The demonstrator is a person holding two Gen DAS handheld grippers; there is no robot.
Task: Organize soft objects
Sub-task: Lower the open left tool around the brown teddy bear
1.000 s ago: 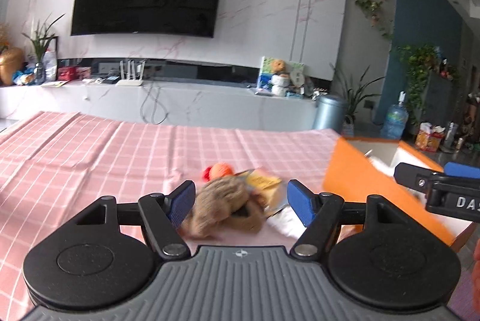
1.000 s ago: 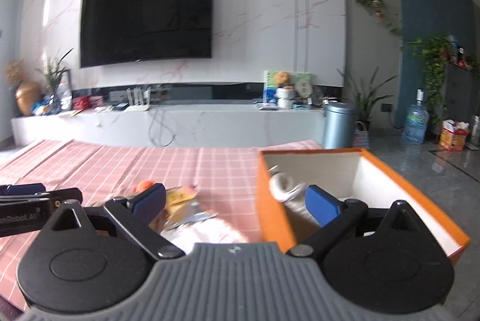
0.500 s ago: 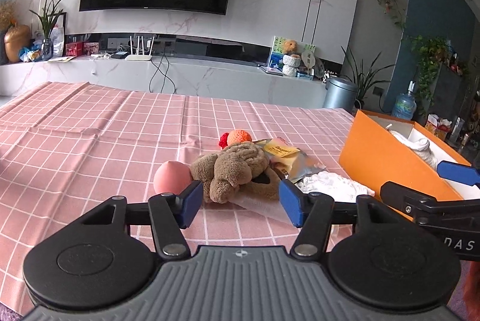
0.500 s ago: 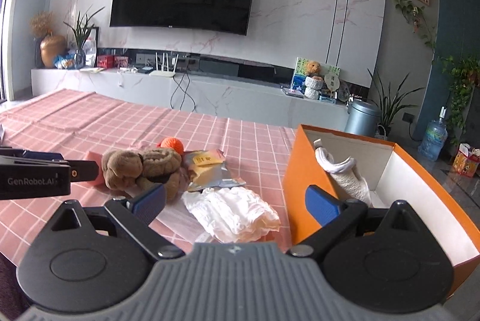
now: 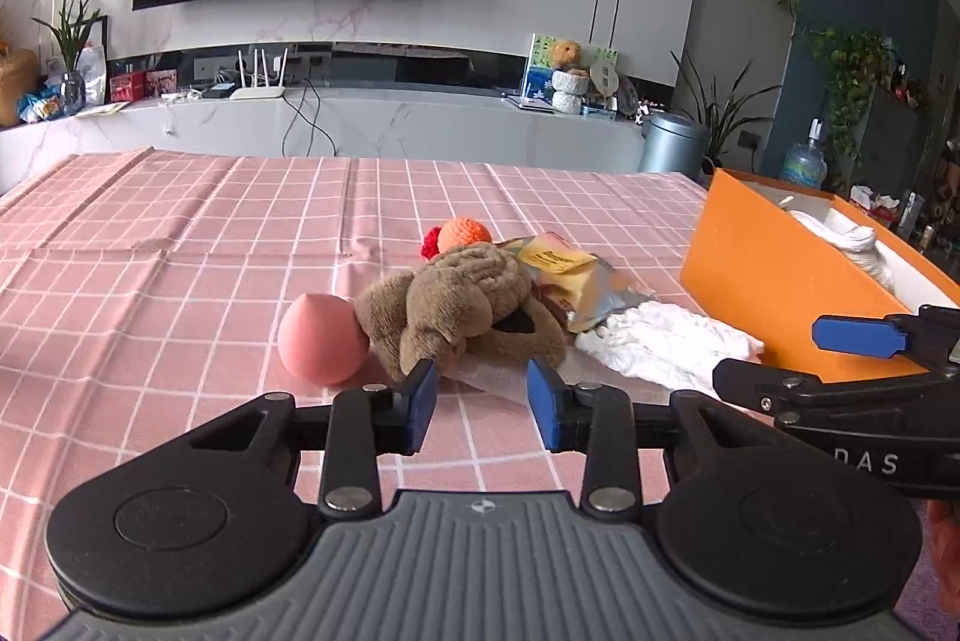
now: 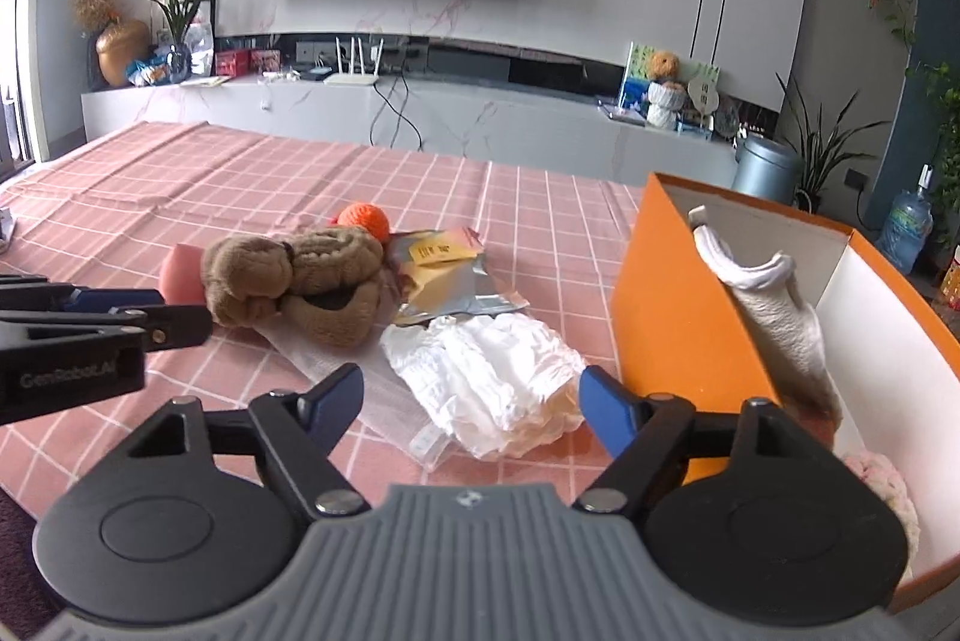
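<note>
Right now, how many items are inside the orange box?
2 visible in the orange box: a white cloth against its left wall, a pink fuzzy item at the near corner. The right gripper may hide more.

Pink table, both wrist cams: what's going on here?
A person with a handheld gripper in each hand is sorting soft things into the orange box, which already holds a white sock. The left gripper faces the brown plush toy, the right gripper the crumpled white cloth. Both sets of jaws are closing, but neither has a grip yet. A pink ball and a foil packet lie loose on the tablecloth.
</note>
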